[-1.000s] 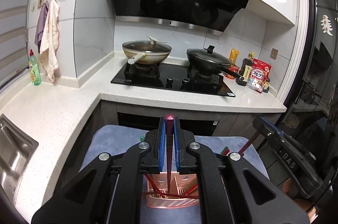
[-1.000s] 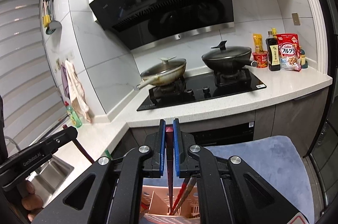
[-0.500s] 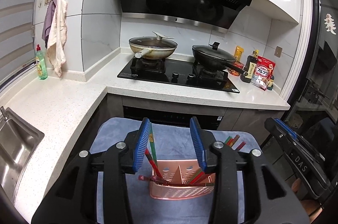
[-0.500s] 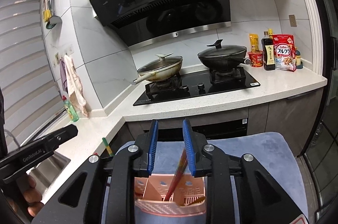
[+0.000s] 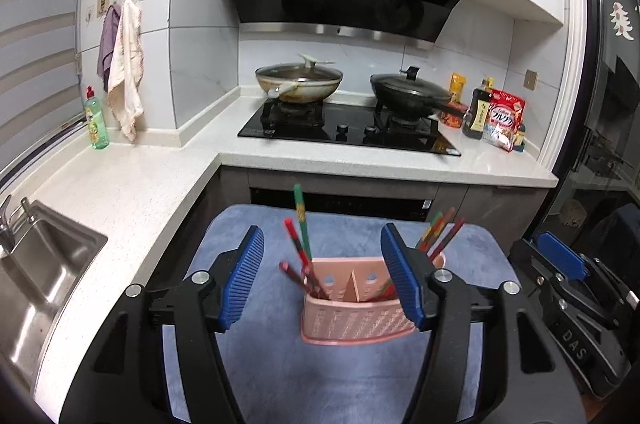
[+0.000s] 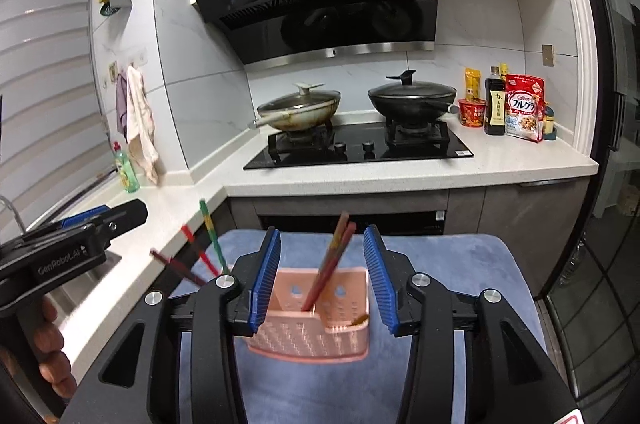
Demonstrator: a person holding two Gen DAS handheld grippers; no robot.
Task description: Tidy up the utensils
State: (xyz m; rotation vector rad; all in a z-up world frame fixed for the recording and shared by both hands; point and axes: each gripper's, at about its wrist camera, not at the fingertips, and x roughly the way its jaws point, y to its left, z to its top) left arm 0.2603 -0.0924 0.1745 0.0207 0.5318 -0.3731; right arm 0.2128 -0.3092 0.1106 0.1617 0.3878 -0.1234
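A pink holder [image 5: 354, 312] is seen standing on a blue mat [image 5: 280, 376], and everything else is placed relative to it. Its long axis runs side to side, parallel to the stove counter beyond. Chopsticks [image 5: 301, 224] are stood in its left compartment, tips up and fanned leftward; a second bunch [image 5: 438, 230] leans up and right from the right end. The left bunch is hidden behind a finger in the right wrist view except for its upper ends [image 6: 208, 224], while the central divider is shown clearly only in the left view. The left gripper [image 5: 322, 278] is spread wide above the holder, nothing held. The right gripper [image 6: 322, 276] is likewise parted wide and empty, with two chopsticks [image 6: 334, 256] standing free between its fingers.
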